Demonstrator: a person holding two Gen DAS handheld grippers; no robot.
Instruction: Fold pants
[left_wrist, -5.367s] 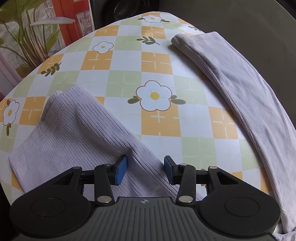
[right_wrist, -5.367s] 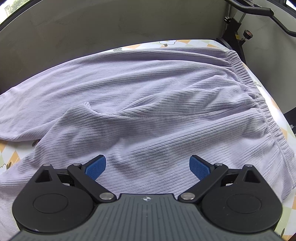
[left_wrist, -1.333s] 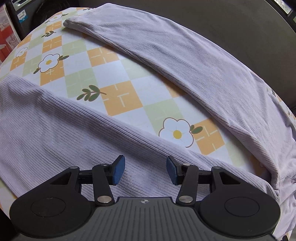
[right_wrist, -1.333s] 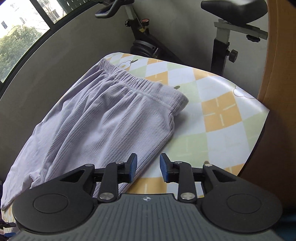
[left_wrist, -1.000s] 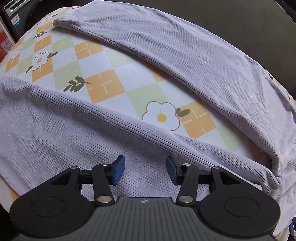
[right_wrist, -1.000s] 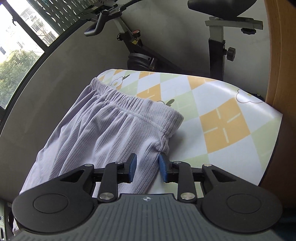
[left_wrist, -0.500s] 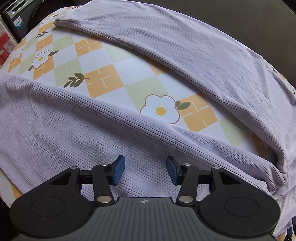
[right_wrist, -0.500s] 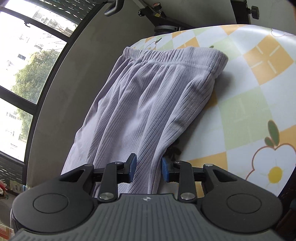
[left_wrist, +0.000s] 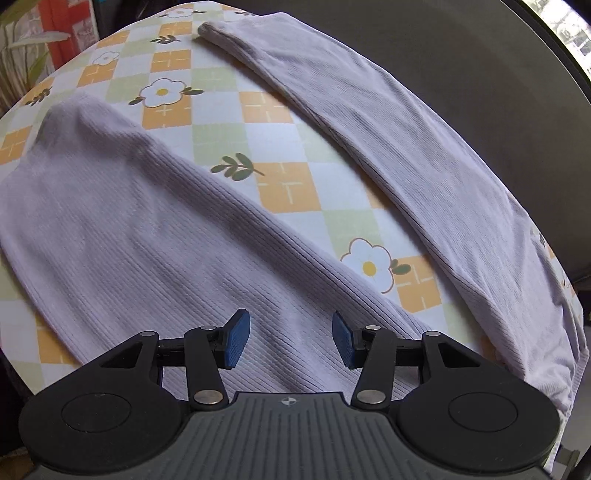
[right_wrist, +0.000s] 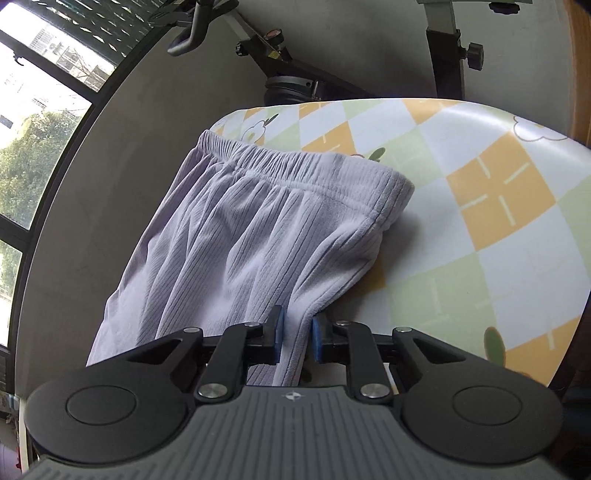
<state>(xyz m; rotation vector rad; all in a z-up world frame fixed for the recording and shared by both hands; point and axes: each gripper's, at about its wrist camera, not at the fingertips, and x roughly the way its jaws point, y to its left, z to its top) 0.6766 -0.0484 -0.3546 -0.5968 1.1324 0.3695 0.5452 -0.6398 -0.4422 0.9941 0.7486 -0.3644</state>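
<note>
Right wrist view: the right gripper (right_wrist: 294, 338) sits at lower centre of the frame, its jaws closing on a raised fold of the lavender ribbed pants (right_wrist: 258, 240) near the side seam, the blue pads (right_wrist: 277, 334) pressing the cloth from both sides. The elastic waistband (right_wrist: 295, 162) runs across the upper middle, lying on the checked flower-print tablecloth (right_wrist: 498, 229). An exercise bike (right_wrist: 295, 77) stands beyond the table at the top of the frame.

In the left wrist view, the left gripper (left_wrist: 290, 338) hovers at lower centre with its jaws spread and nothing between them, above the near pant leg (left_wrist: 147, 236), which crosses from upper left to lower right. The far pant leg (left_wrist: 406, 147) lies apart from it along the right side, with bare tablecloth (left_wrist: 258, 147) between the two.

The likely trouble is the right pinch: it appears to hold only a thin ridge of fabric, so a pull could slip it free or lift one layer alone, leaving the fold skewed. With the left jaws holding nothing, the legs could drag or bunch, and the far leg lies close to the table edge, where it may slide off.

No brand, label or readable writing shows in either view.
</note>
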